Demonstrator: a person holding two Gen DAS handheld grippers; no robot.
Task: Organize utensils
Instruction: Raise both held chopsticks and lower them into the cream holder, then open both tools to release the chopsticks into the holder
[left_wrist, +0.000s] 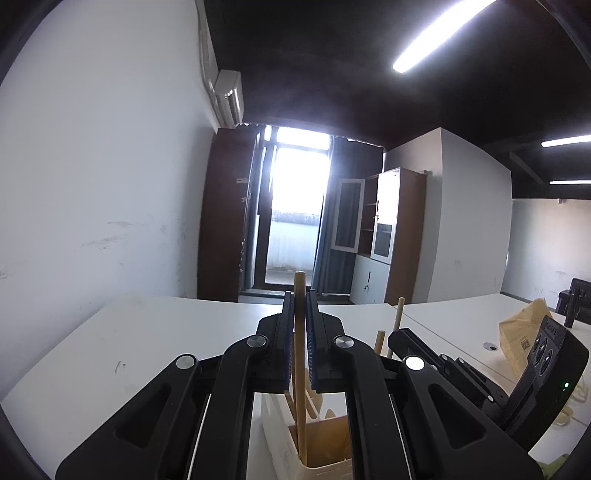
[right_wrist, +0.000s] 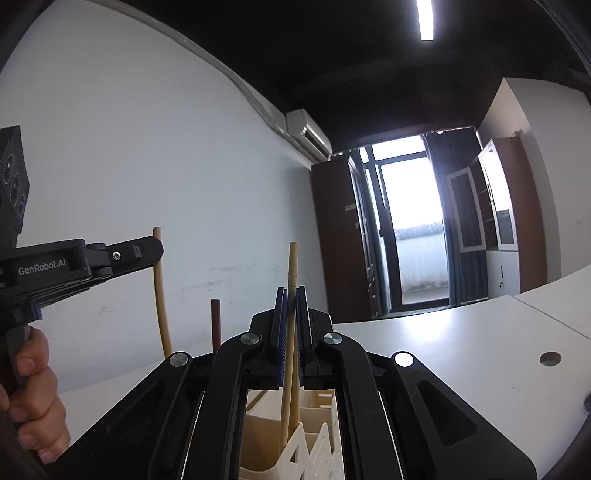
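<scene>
In the left wrist view, the left gripper (left_wrist: 300, 295) has its two black fingers with blue ribbed pads (left_wrist: 290, 343) pressed in on a pale round wooden stick handle (left_wrist: 300, 354), which stands close to upright with its lower end down inside a cream plastic utensil caddy (left_wrist: 280, 439) on the white table (left_wrist: 147, 332). To the right of that, two more light wooden handle tips (left_wrist: 398, 314) rise behind the right gripper's black body, and a tan paper bag (left_wrist: 524, 336) sits further along the table. In the right wrist view, a hand (right_wrist: 31, 395) at the far left holds the left gripper's trigger, then come a thin pale stick, bowed by the lens (right_wrist: 161, 291), and a dark brown wooden handle (right_wrist: 215, 325), both standing free. The right gripper (right_wrist: 291, 306) is clamped on a second light wooden stick handle (right_wrist: 291, 332), whose lower end drops into a slotted compartment of the same caddy (right_wrist: 317, 435). These handles look light, rigid and smooth, so they probably slip or pivot if pinched near one end. A hold around mid-shaft, as both grippers have, seems soundest, since the ribbed pads should bite the round wood. The caddy itself appears light and may shift or tip if a stick is levered sideways against its thin dividers.
</scene>
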